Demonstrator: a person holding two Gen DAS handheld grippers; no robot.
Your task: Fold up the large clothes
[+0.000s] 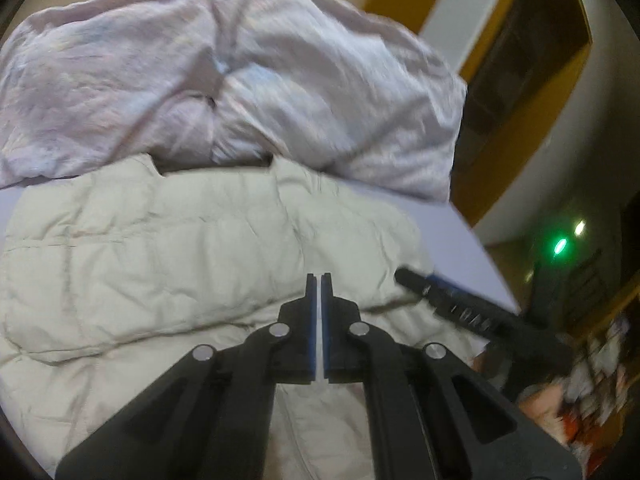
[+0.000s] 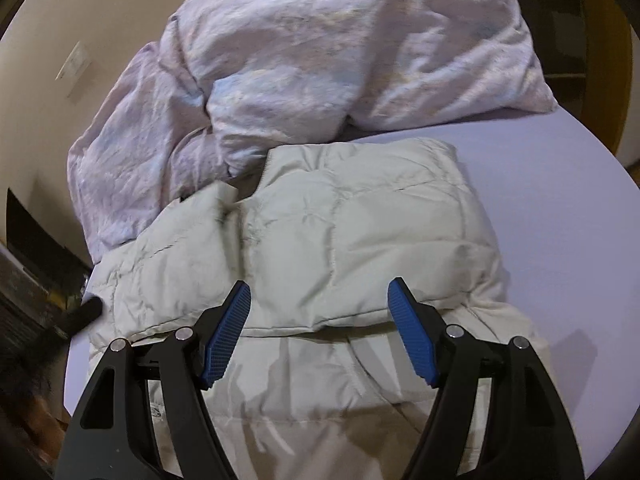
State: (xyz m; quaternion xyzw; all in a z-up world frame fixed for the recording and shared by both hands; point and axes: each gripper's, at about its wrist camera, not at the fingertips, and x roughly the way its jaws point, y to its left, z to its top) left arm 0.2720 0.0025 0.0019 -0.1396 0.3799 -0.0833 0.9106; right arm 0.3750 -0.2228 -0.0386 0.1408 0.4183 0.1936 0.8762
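A cream quilted puffer jacket (image 1: 168, 248) lies folded on the lavender bed sheet; in the right wrist view the jacket (image 2: 360, 232) shows a folded upper layer over a lower one. My left gripper (image 1: 319, 280) is shut and empty, hovering above the jacket's right part. My right gripper (image 2: 320, 292) is open and empty, its blue pads (image 2: 230, 332) spread over the folded edge nearest me. The right gripper's fingers (image 1: 440, 300) also show in the left wrist view, at the jacket's right edge.
A crumpled pale lilac duvet (image 1: 224, 76) is heaped behind the jacket, also in the right wrist view (image 2: 320, 52). Bare sheet (image 2: 560, 208) lies to the right. The bed edge (image 1: 480, 248) drops to a floor with wooden furniture (image 1: 520, 80).
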